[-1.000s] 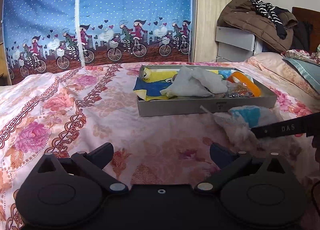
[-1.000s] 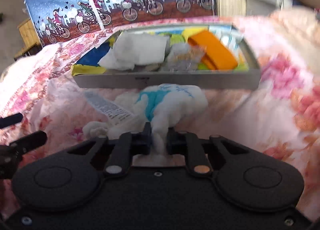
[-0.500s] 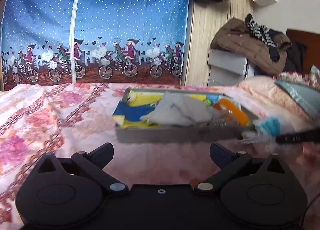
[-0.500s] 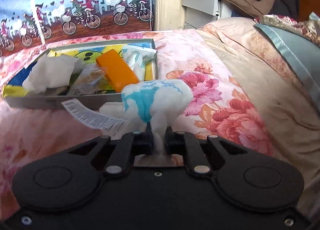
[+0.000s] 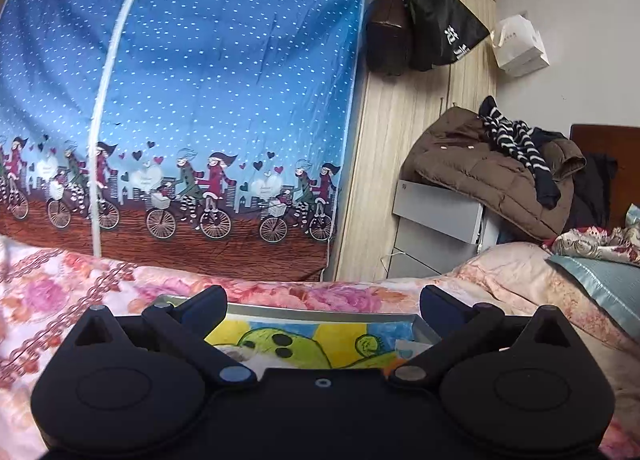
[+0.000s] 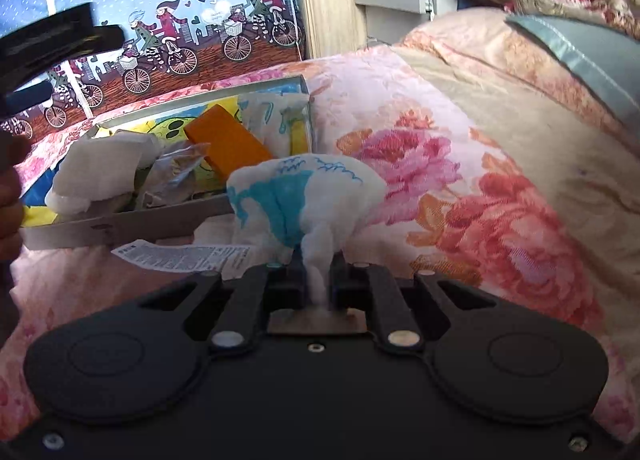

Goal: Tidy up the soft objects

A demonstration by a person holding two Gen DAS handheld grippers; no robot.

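My right gripper [image 6: 316,266] is shut on a pinched fold of a white soft pad with teal print [image 6: 304,195], holding it just off the floral bedspread beside the near right corner of the grey tray [image 6: 120,225]. The tray holds a white cloth [image 6: 100,163], an orange block [image 6: 224,143], a clear packet [image 6: 176,171] and a yellow cloth with green drawings [image 5: 304,340]. My left gripper [image 5: 322,302] is open over the tray's far rim [image 5: 320,311], with nothing between its fingers.
A printed label [image 6: 180,256] hangs from the pad near the tray's front wall. A blue bicycle-print curtain [image 5: 200,99] stands behind the bed. A wooden wardrobe [image 5: 384,179] and a brown coat [image 5: 480,175] on a grey cabinet are at the right. A pale blue pillow [image 6: 580,47] lies far right.
The left gripper moved forward and up until it is over the tray, still open. The right gripper swung right with the pad still gripped; the tray now sits to its left.
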